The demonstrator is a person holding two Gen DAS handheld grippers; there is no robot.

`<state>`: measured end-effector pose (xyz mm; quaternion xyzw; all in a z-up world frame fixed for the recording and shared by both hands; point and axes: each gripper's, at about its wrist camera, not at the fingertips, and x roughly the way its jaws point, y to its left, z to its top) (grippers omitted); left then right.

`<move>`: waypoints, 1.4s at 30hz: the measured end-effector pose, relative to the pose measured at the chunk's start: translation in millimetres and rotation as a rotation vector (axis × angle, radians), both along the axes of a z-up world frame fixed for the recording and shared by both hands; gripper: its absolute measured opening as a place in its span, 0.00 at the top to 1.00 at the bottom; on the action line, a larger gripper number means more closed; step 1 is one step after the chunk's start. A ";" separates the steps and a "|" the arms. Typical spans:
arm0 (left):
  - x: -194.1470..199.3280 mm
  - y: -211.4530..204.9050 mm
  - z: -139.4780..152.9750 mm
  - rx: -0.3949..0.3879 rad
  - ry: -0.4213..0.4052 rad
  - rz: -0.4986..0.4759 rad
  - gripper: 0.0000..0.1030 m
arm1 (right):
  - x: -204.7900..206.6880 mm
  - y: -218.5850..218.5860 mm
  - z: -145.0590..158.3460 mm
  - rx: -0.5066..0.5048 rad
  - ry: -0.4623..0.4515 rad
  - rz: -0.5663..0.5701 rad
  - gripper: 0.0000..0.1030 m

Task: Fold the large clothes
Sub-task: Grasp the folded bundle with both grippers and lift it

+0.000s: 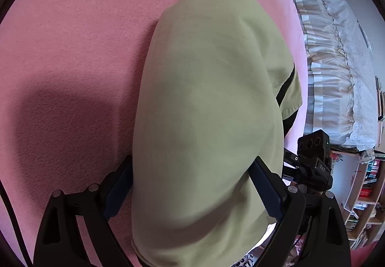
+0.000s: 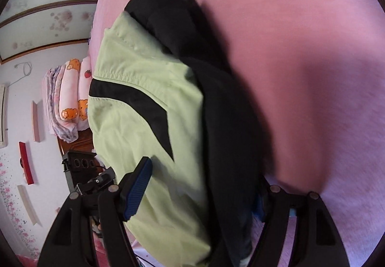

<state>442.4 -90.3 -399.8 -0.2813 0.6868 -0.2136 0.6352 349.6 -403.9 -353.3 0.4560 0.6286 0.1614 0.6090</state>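
Pink bedspread (image 1: pixel 72 50) under a lime-green garment (image 1: pixel 204 110); only the right view shows its black panels (image 2: pixel 228 110). Left gripper (image 1: pixel 192 185) and right gripper (image 2: pixel 204 185) stand wide, each clamping bunched garment, lifted off the bedspread

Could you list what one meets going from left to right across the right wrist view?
Flowered wall → folded pink blankets → light green garment → its black part → pink bedsheet.
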 end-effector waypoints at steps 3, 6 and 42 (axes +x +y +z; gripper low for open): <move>0.3 -6.0 -3.5 0.001 0.005 0.005 0.11 | 6.8 8.9 0.8 -0.008 -0.017 0.041 0.29; 0.2 -12.3 -1.0 0.033 -0.008 -0.008 0.11 | 8.1 14.4 7.2 -0.026 -0.040 0.068 0.32; -55.2 11.0 174.1 0.266 -0.353 0.084 0.73 | -39.2 64.1 125.3 -0.154 -0.361 0.124 0.92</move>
